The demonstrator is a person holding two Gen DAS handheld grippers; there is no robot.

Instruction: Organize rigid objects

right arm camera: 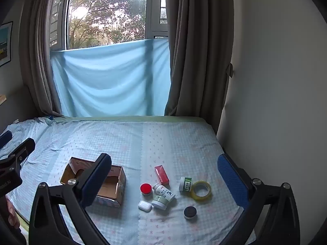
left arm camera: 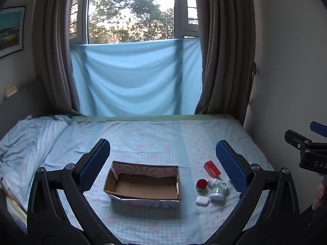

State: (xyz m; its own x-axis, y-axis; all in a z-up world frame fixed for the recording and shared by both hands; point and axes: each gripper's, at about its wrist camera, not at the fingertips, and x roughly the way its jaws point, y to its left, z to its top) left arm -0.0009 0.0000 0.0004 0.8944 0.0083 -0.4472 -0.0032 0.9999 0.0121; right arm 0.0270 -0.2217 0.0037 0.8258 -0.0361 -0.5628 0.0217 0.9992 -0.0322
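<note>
Low in the frame, an open cardboard box (left arm camera: pixel 143 183) sat on the bed (left arm camera: pixel 143 134); right of it clustered a red carton (right arm camera: pixel 161 175), white bottles (right arm camera: pixel 163 193) and a tape roll (right arm camera: pixel 201 190). Left gripper (left arm camera: pixel 163 163) and right gripper (right arm camera: pixel 163 177) gaped wide, holding nothing.

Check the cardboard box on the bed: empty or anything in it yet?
Empty. The left wrist view looks straight into the cardboard box and shows only its bare brown floor; the small items, such as the red box, lie on the sheet beside it.
</note>
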